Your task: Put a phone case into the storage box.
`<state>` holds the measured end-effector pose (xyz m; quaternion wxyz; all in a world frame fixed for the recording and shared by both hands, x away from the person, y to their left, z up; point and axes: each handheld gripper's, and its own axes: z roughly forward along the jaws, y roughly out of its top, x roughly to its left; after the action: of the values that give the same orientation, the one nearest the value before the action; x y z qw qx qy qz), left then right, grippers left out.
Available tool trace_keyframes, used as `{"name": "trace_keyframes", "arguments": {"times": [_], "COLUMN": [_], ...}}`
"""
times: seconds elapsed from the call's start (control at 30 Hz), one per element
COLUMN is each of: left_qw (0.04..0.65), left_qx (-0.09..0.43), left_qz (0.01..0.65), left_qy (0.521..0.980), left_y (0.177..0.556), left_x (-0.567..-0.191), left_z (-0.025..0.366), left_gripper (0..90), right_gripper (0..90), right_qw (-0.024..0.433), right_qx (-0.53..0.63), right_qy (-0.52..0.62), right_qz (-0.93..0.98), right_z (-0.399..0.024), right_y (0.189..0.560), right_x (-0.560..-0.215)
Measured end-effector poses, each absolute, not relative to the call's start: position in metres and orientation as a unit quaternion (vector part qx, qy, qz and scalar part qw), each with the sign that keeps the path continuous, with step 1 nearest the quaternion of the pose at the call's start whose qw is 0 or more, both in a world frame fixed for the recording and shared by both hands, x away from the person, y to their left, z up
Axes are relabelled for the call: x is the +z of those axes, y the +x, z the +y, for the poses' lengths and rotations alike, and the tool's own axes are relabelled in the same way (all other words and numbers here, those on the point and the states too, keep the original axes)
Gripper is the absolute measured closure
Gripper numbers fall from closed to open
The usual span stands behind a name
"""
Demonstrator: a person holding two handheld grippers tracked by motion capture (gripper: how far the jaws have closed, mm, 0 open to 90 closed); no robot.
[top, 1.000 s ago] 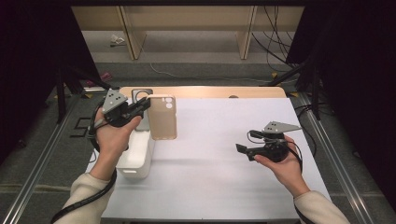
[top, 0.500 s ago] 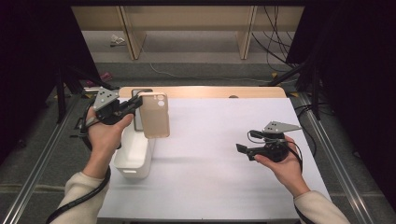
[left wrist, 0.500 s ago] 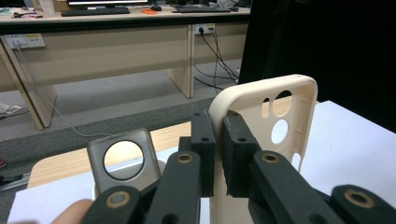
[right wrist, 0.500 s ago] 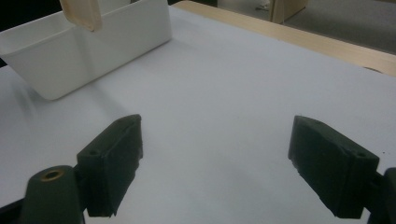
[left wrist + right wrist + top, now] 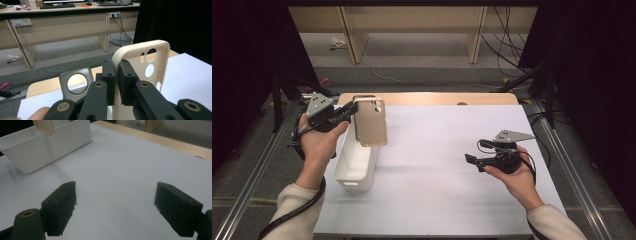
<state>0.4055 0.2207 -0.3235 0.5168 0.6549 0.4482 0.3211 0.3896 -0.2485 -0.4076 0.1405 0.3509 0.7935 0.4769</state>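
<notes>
A beige phone case (image 5: 371, 124) hangs upright in the air at the table's far left, its camera cutouts at the top. My left gripper (image 5: 353, 109) is shut on its left edge; in the left gripper view the two pads (image 5: 109, 75) clamp the rim of the phone case (image 5: 140, 53). The case's lower end hangs over the far end of a white bin (image 5: 357, 167), and a corner of the phone case (image 5: 45, 126) shows above the white bin (image 5: 37, 147) in the right gripper view. My right gripper (image 5: 473, 162) hovers open over the white tabletop at the right, and nothing lies between the jaws of the right gripper (image 5: 116, 205).
A grey square piece with a round shiny centre (image 5: 76, 83) lies on the wooden strip (image 5: 437, 98) at the table's far edge, behind the case. Metal rails (image 5: 252, 175) run along both sides of the table. White sheet (image 5: 437, 150) covers the middle.
My left gripper has carried the phone case to the left and up, from beside the bin to over its far end. The right hand has kept still.
</notes>
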Motion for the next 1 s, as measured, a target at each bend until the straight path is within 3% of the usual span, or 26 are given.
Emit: {"name": "trace_keyframes", "arguments": {"times": [1.0], "left_qw": [0.502], "left_qx": [0.340], "left_qz": [0.461], "left_qy": [0.648], "left_y": [0.427], "left_x": [-0.320], "left_z": [0.249], "left_gripper": [84.1], "right_gripper": [18.7], "right_qw": [0.140], "right_qx": [0.476], "right_qy": [0.357], "right_qz": [0.792], "right_z": [-0.250], "right_y": [0.391], "right_x": [-0.409]}}
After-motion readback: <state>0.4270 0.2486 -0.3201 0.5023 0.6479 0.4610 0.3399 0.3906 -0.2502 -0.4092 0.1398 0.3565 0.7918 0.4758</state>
